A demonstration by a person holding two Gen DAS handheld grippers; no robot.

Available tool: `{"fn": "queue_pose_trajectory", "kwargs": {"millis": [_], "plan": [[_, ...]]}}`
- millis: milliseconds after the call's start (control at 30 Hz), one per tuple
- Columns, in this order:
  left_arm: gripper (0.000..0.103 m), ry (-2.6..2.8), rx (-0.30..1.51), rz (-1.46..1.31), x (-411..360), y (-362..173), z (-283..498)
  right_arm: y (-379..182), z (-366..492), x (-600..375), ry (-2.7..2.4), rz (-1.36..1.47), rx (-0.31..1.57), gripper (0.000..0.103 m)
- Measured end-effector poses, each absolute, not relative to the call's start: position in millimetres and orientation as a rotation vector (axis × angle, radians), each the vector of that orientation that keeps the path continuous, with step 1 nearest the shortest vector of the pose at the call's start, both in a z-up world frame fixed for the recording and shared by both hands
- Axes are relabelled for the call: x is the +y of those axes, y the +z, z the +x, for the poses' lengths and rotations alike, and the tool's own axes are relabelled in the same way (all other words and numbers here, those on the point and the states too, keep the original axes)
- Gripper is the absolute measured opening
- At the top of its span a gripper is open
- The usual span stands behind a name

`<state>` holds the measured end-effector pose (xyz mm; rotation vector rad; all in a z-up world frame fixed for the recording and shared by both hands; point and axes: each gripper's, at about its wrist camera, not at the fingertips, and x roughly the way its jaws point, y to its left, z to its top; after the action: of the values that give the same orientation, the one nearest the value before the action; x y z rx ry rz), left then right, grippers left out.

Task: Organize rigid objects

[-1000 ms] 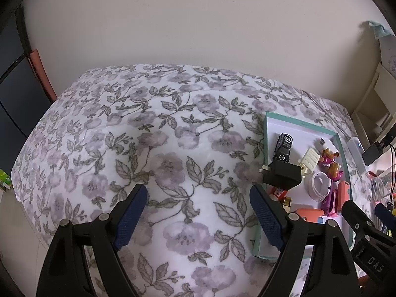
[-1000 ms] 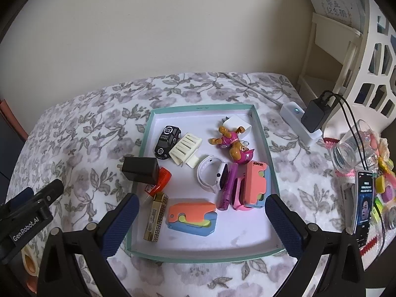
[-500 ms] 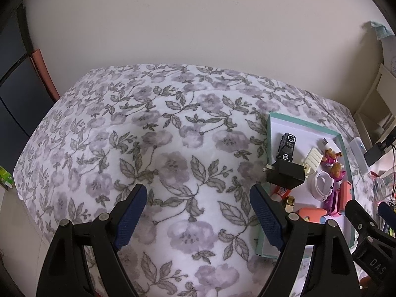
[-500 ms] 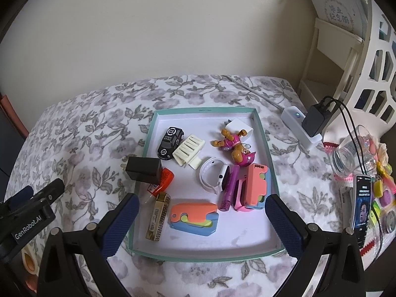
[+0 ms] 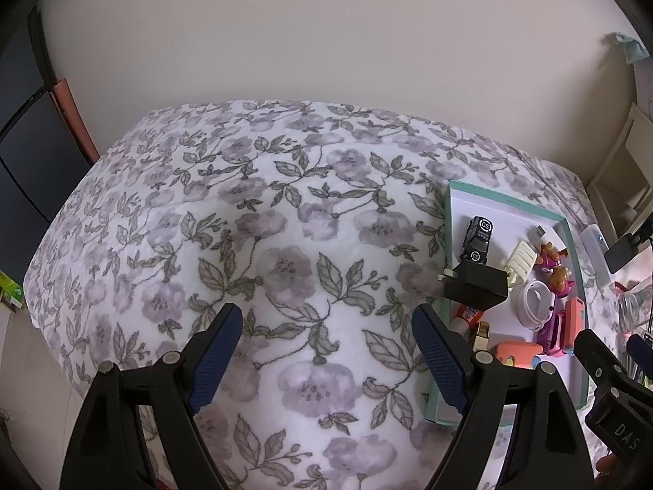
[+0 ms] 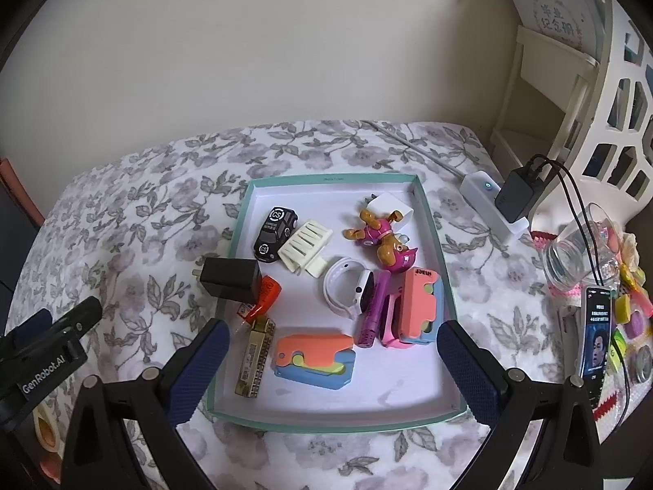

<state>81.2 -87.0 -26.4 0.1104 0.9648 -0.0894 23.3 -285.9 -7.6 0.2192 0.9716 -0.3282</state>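
Left gripper [image 5: 328, 351]: jaws wide apart, nothing between the pads; hangs over bare floral cloth [image 5: 261, 245], touching nothing.
Right gripper [image 6: 332, 361]: jaws wide apart, empty; the fingers frame the near end of the tray [image 6: 326, 422], no contact visible.
Tray: teal-rimmed, white inside, on the cloth to the right of the left gripper.
Black charger [image 6: 232, 279]: straddling the tray's left rim, prongs pointing out over the cloth.
Toy car [image 6: 274, 228]: inside the tray, far-left part, just beside the cream comb-like piece [image 6: 304, 246].
Orange-and-blue blocks [image 6: 314, 355]: near end of the tray, between the right gripper's fingers.
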Motion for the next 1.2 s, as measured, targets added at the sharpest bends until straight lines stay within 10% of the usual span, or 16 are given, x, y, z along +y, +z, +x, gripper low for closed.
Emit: {"fn": "queue_pose_trajectory", "kwargs": {"millis": [1200], "plan": [[0.086,-0.065,0.982,0.109,-83.0,-30.5,82.8,-11.6,25.2,-285.1,-0.329,0.21,0.98,0.103]]}}
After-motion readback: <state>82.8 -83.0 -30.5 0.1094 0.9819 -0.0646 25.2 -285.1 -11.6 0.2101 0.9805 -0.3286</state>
